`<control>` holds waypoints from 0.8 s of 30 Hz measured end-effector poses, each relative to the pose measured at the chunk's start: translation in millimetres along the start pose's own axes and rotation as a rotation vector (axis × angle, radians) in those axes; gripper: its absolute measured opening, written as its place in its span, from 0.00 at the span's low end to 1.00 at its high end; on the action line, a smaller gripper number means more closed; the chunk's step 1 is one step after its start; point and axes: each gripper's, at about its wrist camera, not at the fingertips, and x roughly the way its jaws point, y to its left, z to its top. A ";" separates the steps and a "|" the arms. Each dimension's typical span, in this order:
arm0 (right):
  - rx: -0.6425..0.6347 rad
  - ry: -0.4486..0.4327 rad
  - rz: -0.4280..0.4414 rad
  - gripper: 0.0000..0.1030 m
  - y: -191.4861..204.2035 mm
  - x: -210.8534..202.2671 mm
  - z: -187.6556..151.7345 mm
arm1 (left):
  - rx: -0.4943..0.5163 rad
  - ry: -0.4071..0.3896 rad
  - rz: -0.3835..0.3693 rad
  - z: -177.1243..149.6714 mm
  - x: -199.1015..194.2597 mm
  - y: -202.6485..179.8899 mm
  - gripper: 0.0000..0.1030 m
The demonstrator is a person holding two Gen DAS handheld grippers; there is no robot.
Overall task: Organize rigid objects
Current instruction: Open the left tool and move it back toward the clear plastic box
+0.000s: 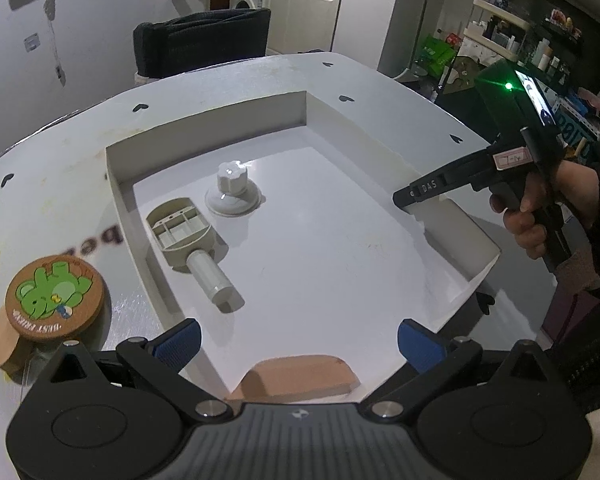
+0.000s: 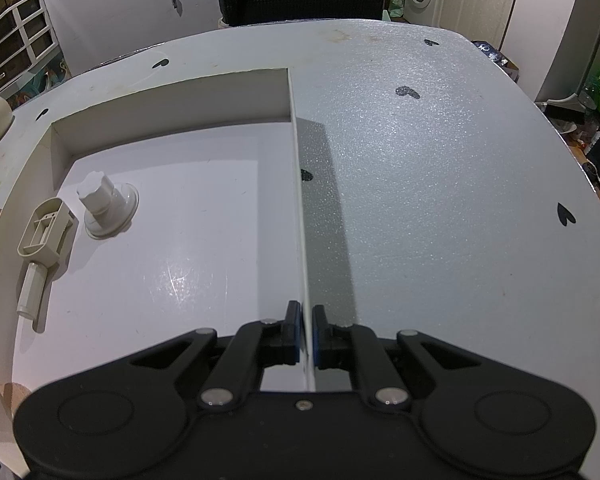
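Observation:
A shallow white tray (image 1: pixel 204 128) sits on the white table. In it lie a beige handle piece with a grey stem (image 1: pixel 190 246) and a white suction cup with a knob (image 1: pixel 232 196); both also show in the right wrist view, the handle piece (image 2: pixel 44 240) and the suction cup (image 2: pixel 108 208). My left gripper (image 1: pixel 298 344) is open and empty over the tray's near edge, above a brown wooden piece (image 1: pixel 296 376). My right gripper (image 2: pixel 306 338) is shut on the tray's right wall (image 2: pixel 300 216); it also shows in the left wrist view (image 1: pixel 410 196).
A round brown coaster with a green frog (image 1: pixel 54 296) lies on the table (image 2: pixel 440 160) left of the tray, on a tan piece. A dark chair (image 1: pixel 202 42) stands behind the table. Shelves and clutter fill the right background.

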 end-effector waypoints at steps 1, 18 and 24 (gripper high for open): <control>0.000 0.000 0.000 0.07 0.1 0.0 -0.1 | -0.005 -0.001 0.002 -1.2 -1.1 0.9 1.00; -0.009 0.003 -0.005 0.07 1.4 0.8 -0.1 | -0.200 -0.036 0.151 -31.0 -31.6 52.3 1.00; -0.008 0.002 -0.004 0.07 1.4 0.8 0.0 | -0.233 -0.049 0.227 -41.5 -36.1 87.3 1.00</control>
